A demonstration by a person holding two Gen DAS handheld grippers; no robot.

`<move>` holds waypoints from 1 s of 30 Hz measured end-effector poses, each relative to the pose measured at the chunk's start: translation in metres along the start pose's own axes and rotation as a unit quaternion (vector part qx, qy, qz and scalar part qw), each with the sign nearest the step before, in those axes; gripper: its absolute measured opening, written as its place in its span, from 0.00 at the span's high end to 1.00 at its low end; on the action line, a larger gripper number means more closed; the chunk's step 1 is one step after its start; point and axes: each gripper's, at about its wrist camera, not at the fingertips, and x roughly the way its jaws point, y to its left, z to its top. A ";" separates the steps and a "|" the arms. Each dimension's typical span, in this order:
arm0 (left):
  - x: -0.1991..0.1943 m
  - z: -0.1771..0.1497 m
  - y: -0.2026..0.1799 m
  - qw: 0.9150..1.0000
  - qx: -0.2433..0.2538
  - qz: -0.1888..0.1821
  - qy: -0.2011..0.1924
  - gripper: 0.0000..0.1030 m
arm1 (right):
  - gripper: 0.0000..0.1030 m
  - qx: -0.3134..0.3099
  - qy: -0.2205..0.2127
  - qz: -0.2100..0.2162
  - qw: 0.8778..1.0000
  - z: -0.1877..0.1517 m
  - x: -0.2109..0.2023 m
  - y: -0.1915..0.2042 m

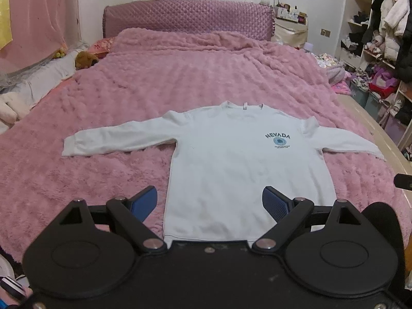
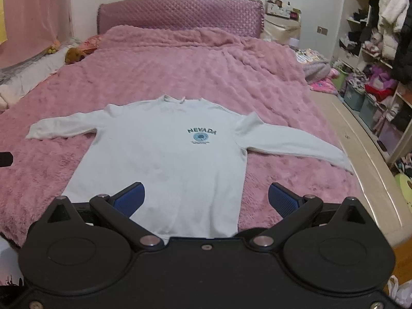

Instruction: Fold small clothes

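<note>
Both jaws stand wide apart and empty: the left hand-held gripper (image 1: 208,203) and right hand-held gripper (image 2: 206,200) hover over the hem of the white sweatshirt (image 1: 239,159), spread flat near the bed's (image 1: 103,180) foot edge. A pinch may also snag the fluffy pink blanket (image 1: 180,77), dragging and bunching the fold.

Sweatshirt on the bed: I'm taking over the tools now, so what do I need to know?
Left tool: open, empty, hovering over the hem's left part.
Right tool: open, empty, over the hem's right part.
The white sweatshirt lies flat, front up, on the pink blanket, both sleeves spread out, collar away from you.
Done: it's laid out. No fold made yet.
Left: fold in the sleeves, then the body.
</note>
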 end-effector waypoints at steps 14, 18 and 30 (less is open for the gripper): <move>0.004 -0.002 0.003 0.999 0.026 0.034 -0.022 0.12 | 0.03 -0.012 -0.010 0.007 1.000 0.008 0.009 0.010; 0.007 0.001 0.005 0.997 0.045 0.052 -0.018 0.12 | 0.03 -0.008 0.003 -0.004 1.000 0.007 0.023 0.016; 0.041 0.022 0.045 0.998 -0.018 0.053 -0.011 0.12 | 0.03 0.001 0.007 0.017 1.000 0.039 0.061 0.044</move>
